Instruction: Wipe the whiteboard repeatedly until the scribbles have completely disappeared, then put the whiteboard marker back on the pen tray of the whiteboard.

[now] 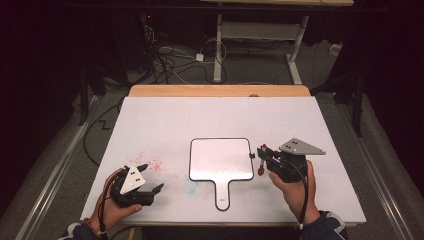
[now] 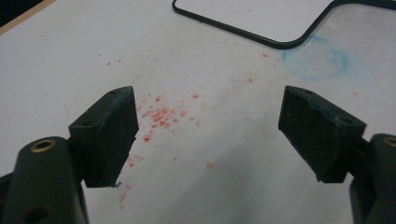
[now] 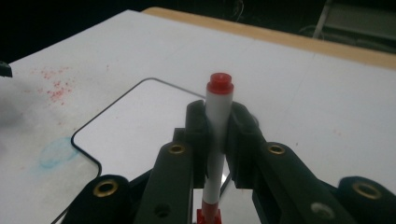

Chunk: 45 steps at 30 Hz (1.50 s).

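Right gripper (image 1: 261,159): its jaws are clamped on a red-capped marker (image 3: 217,135), held upright between the pads, cap end up, just off the right edge of the handheld whiteboard (image 1: 220,159).
Marker: picked up and in the air, near the board's right border in the high view; the cap looks to be on, so uncapping appears not yet done.
Whiteboard: lies flat in the middle of the worktop (image 1: 150,120), handle pointing toward the person; its surface reads blank, no fresh strokes to be seen.
Left gripper (image 1: 150,177): jaws apart with nothing between them, resting low at the near left of the worktop, well apart from the board.
Stains: red specks (image 2: 159,114) sit between the left jaws' line of sight, and a faint blue ring (image 2: 315,58) lies just beside the board's corner.
Progress: early going — the grasp is made, the writing or drawing on the board looks to be ahead.
Left to do: likely pull the cap, perhaps with the free left gripper, then bring the tip down onto the board.
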### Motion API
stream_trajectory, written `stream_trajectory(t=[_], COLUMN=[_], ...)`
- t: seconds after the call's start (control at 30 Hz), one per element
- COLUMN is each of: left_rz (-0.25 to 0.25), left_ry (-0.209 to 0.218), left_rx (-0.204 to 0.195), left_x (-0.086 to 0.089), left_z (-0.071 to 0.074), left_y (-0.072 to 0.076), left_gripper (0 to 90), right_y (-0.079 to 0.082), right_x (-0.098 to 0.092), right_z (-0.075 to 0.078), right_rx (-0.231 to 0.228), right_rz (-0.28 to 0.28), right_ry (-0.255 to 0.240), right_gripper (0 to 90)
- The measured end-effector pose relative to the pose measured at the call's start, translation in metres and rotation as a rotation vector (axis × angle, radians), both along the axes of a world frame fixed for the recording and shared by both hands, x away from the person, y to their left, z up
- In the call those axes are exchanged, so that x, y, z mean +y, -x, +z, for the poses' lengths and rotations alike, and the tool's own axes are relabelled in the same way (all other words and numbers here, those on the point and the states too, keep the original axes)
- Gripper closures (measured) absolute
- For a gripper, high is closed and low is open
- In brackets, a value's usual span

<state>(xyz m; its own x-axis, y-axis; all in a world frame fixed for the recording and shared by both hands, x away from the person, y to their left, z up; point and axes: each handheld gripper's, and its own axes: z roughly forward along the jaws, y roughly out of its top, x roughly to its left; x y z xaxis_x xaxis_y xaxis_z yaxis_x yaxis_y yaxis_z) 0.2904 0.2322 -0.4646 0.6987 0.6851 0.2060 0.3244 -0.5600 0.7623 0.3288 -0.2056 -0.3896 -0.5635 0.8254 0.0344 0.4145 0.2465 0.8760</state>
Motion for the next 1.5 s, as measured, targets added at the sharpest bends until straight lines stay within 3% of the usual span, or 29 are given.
stream_trajectory(t=[0.13, 0.27, 0.37, 0.6, 0.73, 0.83, 1.07, 1.13, 1.23, 1.4, 1.5], left_rz=[0.004, 0.006, 0.008, 0.009, 0.000, -0.009, -0.016, -0.013, -0.010, -0.013, -0.020], left_ry=[-0.007, 0.000, -0.003, -0.004, -0.010, -0.017, -0.026, -0.023, -0.025, -0.026, -0.032], left_rx=[0.001, 0.005, 0.011, 0.017, 0.016, 0.014, 0.014, 0.031, 0.034, 0.033, 0.024], left_x=[0.001, 0.001, 0.001, 0.000, -0.003, -0.003, -0.005, -0.005, -0.005, -0.006, -0.006], left_z=[-0.001, -0.001, -0.002, -0.002, -0.002, -0.003, -0.003, -0.004, -0.004, -0.004, -0.004], left_y=[0.001, 0.000, -0.001, -0.001, -0.002, -0.003, -0.003, -0.002, -0.002, -0.002, -0.003], left_gripper=[19.2, 19.3, 19.2, 19.2, 19.2, 19.2, 19.3, 19.2, 19.2, 19.3, 19.2], right_y=[-0.008, -0.027, -0.044, -0.077, -0.095, -0.102, -0.103, -0.103, -0.103, -0.103, -0.103], right_x=[0.003, 0.012, 0.013, 0.015, 0.013, 0.009, 0.011, 0.013, 0.016, 0.017, 0.017], right_z=[-0.009, -0.020, -0.030, -0.045, -0.058, -0.067, -0.077, -0.077, -0.079, -0.080, -0.078], right_rx=[0.052, 0.112, 0.157, 0.215, 0.239, 0.274, 0.288, 0.289, 0.284, 0.266, 0.248], right_rz=[0.028, 0.037, 0.020, -0.029, -0.084, -0.109, -0.119, -0.122, -0.128, -0.140, -0.147], right_ry=[-0.013, -0.019, -0.041, -0.062, -0.032, -0.056, -0.053, -0.055, -0.034, 0.008, 0.064], right_gripper=[81.0, 80.9, 80.6, 77.3, 80.5, 79.8, 79.7, 78.8, 74.1, 74.2, 73.5])
